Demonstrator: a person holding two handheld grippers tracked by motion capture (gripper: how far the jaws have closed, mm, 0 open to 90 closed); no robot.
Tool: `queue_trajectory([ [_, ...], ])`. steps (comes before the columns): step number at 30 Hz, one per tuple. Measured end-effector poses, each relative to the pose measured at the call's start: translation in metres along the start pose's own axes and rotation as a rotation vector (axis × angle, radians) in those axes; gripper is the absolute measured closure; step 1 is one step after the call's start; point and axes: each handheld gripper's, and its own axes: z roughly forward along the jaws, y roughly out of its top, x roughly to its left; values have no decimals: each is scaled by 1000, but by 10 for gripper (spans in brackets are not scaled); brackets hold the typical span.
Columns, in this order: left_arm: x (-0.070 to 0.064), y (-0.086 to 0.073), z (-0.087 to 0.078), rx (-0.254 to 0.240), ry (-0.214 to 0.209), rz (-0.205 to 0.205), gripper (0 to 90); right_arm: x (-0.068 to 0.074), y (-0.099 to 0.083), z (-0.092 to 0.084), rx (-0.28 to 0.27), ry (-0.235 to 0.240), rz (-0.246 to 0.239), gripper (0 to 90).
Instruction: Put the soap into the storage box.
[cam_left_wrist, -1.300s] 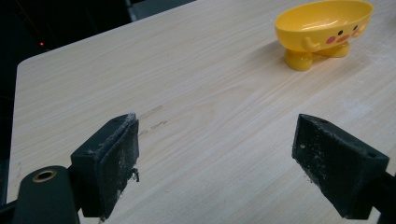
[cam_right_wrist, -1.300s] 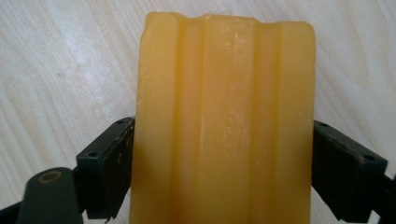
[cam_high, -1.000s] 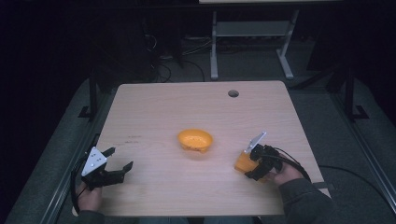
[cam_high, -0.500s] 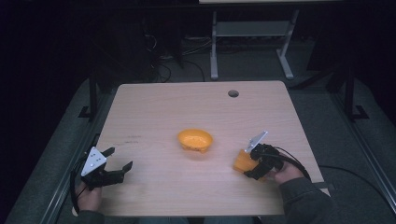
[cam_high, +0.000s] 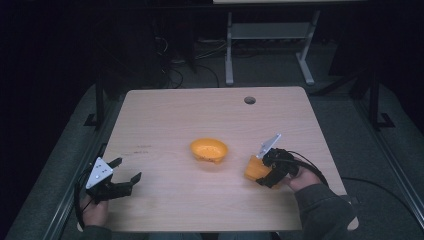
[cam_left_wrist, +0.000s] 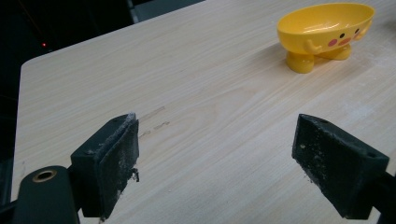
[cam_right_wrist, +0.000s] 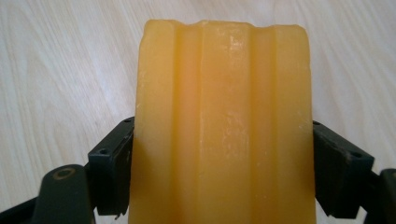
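Note:
A yellow duck-faced dish (cam_high: 209, 150) (cam_left_wrist: 324, 32) stands near the middle of the wooden table (cam_high: 165, 115). To its right my right gripper (cam_high: 262, 172) (cam_right_wrist: 224, 175) is shut on an orange ribbed soap bar (cam_high: 254, 169) (cam_right_wrist: 224, 116), held just over the tabletop with a jaw on each long side. At the near left my left gripper (cam_high: 129, 169) (cam_left_wrist: 224, 158) is open and low over bare wood, nothing between its jaws; the dish lies ahead of it and to its right.
A round cable hole (cam_high: 249, 100) sits in the table's far right part. Beyond the far edge stand a metal frame (cam_high: 267, 35) and floor cables (cam_high: 200, 55). Bare wood surrounds the dish.
My right gripper has shifted slightly left toward the dish with the soap bar in it. The left gripper has stayed put.

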Motion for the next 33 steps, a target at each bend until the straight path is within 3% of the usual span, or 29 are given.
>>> queue_trajectory([
  [16, 1, 0, 0, -2, 1, -1, 139, -7, 18, -3, -40, 29, -14, 203],
  [33, 2, 0, -1, -7, 4, -6, 139, -7, 35, -2, -30, 36, -54, 204],
])
